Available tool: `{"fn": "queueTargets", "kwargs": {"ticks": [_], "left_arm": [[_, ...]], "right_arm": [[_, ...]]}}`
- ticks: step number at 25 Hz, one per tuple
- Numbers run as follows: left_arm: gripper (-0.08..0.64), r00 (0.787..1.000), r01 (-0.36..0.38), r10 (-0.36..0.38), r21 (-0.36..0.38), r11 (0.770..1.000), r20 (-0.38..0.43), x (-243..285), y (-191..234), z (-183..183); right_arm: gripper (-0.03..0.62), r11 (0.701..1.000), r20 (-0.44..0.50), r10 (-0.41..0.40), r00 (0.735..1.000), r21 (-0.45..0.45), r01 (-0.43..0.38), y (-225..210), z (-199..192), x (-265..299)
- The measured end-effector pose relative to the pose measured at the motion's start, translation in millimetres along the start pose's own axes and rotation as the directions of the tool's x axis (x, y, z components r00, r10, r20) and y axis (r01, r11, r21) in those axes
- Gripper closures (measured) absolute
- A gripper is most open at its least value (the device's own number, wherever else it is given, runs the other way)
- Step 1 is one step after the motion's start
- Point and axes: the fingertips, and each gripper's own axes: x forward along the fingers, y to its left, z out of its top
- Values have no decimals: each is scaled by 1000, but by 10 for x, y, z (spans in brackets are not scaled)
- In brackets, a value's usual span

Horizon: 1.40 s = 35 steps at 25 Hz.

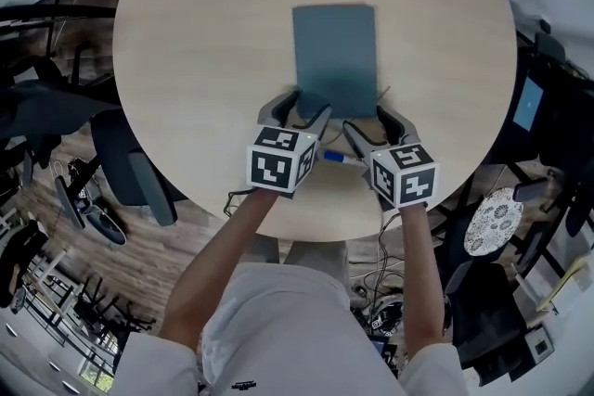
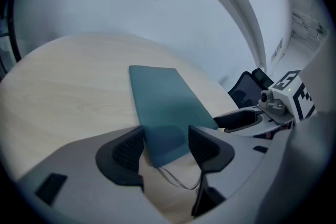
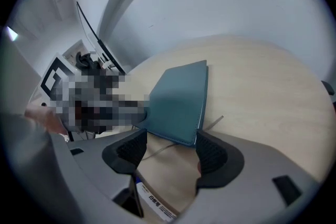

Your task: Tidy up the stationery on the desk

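My left tongs (image 1: 304,105) are released, with the near corner of the teal notebook (image 1: 334,51) between the jaws. My right tongs (image 1: 368,125) are released too, over the blue pen (image 1: 339,159) on the round table (image 1: 204,60).

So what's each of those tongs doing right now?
Left tongs: open, straddling the notebook corner.
Right tongs: open, at its other corner.
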Motion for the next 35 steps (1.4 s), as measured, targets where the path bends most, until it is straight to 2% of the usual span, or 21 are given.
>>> {"fn": "queueTargets", "kwargs": {"ticks": [6,10,16,35], "left_arm": [[300,1000,-6,6,45,999,-8,-64,165,39],[300,1000,6,-5,65,998,-17,-115,253,45],[299,1000,4,-2,84,996,-19,-221,367,-3],[301,999,28,-24,97,995,-38,-332,284,-198]], "right_arm": [[301,1000,3,-22,1000,20,22,224,1,52],[301,999,-4,-53,999,1,53,372,-20,79],[301,999,-3,-54,999,-2,54,565,-87,147],[301,994,18,-107,994,3,107,509,-107,114]]}}
